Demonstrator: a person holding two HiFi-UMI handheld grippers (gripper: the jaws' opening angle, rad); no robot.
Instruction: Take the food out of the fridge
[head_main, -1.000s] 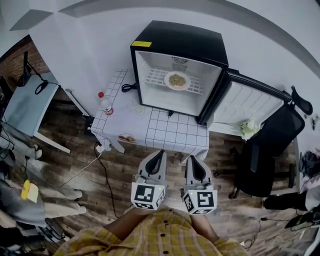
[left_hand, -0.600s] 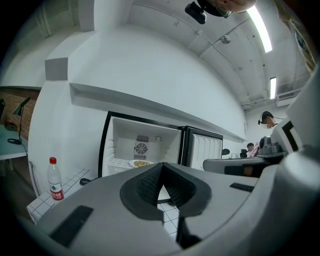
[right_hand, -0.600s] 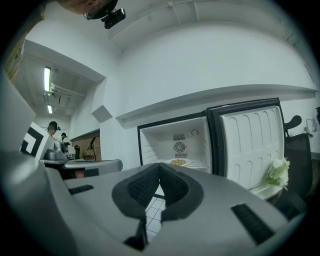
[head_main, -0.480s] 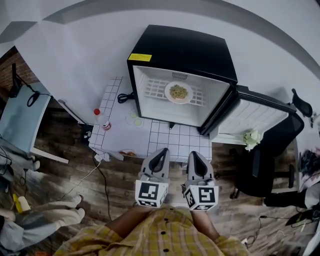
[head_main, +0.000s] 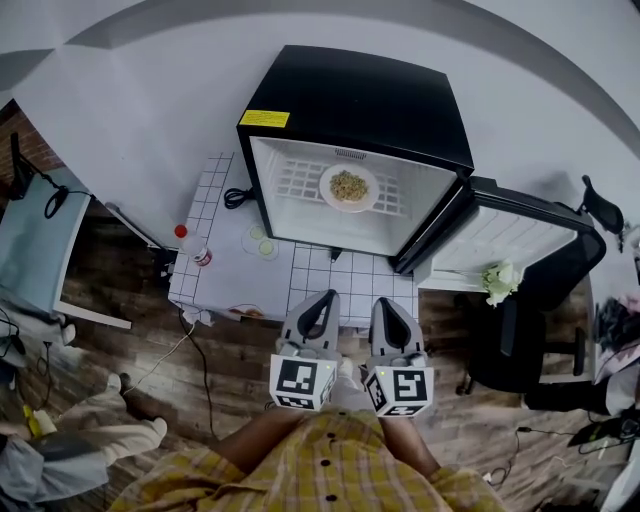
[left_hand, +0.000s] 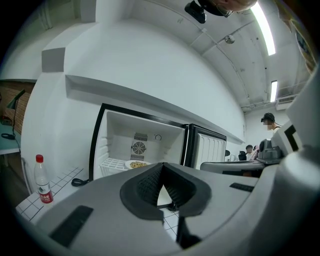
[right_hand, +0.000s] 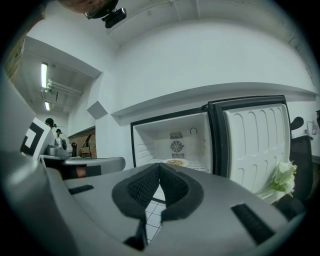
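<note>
A small black fridge (head_main: 360, 100) stands open on a white tiled table (head_main: 230, 290). On its wire shelf sits a white plate of food (head_main: 348, 187), also visible as the plate (left_hand: 136, 164) in the left gripper view and the plate (right_hand: 175, 162) in the right gripper view. My left gripper (head_main: 322, 306) and right gripper (head_main: 386, 310) are side by side near the table's front edge, well short of the fridge. Both point level at it, jaws shut with nothing between them.
The fridge door (head_main: 500, 235) hangs open to the right, with a green vegetable (head_main: 497, 280) near it. A red-capped bottle (head_main: 190, 245) and small dishes (head_main: 258, 243) stand on the table at left. A black chair (head_main: 530, 340) stands at right, a cable (head_main: 195, 340) on the floor.
Both grippers and the head have moved forward toward the table and fridge, which now sit closer and larger. Jaws have stayed shut.
</note>
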